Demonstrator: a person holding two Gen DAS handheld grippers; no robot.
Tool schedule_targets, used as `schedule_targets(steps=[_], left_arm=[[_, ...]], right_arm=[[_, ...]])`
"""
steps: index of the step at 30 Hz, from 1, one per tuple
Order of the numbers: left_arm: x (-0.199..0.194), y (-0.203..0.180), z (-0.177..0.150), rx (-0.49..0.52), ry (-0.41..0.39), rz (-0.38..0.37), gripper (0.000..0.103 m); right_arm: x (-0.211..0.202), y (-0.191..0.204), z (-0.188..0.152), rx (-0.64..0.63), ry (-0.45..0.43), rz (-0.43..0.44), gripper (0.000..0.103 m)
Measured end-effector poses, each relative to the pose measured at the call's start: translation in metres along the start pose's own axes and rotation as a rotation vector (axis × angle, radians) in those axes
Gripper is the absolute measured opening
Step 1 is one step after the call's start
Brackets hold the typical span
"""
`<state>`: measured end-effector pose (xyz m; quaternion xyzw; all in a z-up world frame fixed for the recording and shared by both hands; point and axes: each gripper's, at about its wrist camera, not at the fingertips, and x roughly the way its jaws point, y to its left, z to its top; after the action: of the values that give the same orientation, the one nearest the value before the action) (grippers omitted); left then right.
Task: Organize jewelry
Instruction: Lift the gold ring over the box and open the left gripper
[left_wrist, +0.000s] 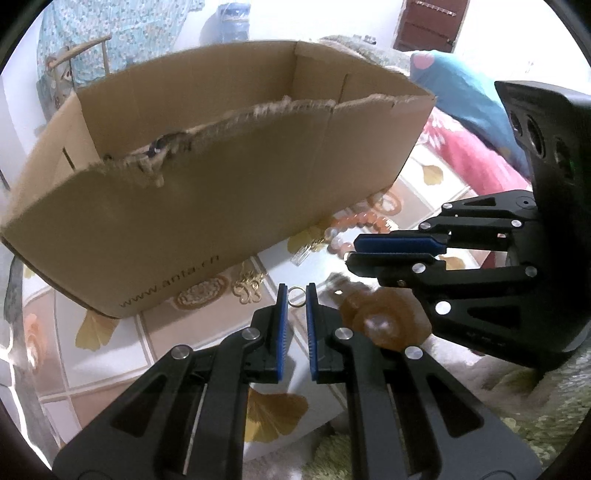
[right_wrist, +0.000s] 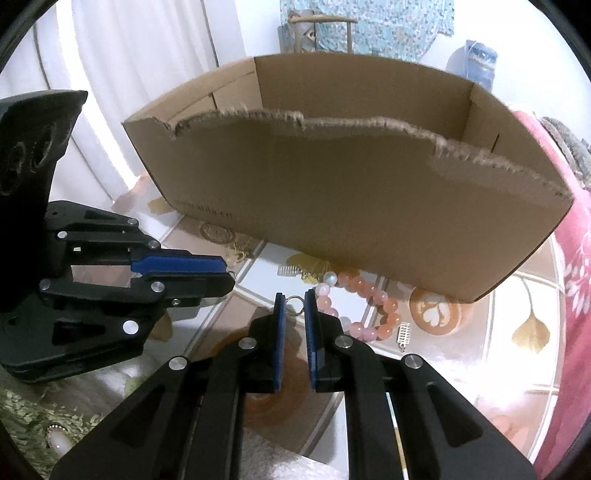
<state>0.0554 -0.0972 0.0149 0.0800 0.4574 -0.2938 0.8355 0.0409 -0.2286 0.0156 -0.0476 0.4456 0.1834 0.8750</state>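
Two small gold rings: my left gripper (left_wrist: 296, 295) jaws pinch one (left_wrist: 296, 296), my right gripper (right_wrist: 294, 304) jaws another (right_wrist: 294, 305), before torn brown cardboard box (right_wrist: 351, 206).

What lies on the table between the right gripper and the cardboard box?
In the right wrist view, a pink bead bracelet lies there, ahead of the right gripper and before the cardboard box.

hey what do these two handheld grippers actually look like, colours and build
Both match: the left gripper and right gripper are matte black plastic linkages joined by round silver rivets, with two flat fingers lined in ribbed blue pads. Each bulky black body has round recesses. No cables or sleeves show.
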Motion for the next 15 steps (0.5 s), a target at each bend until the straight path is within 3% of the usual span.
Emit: schedule_targets(steps=[7,15], left_arm=[[-0.034,-0.006,0.020,0.013,-0.090,-0.050,0.009],[-0.089,-0.001,0.059,0.061,-0.277,-0.103,0.009]], right_arm=[[-0.035,-0.007,0.011,0.005,-0.070,0.045,0.010],[-0.093,-0.010,0.049,-0.043,-0.223,0.105,0.010]])
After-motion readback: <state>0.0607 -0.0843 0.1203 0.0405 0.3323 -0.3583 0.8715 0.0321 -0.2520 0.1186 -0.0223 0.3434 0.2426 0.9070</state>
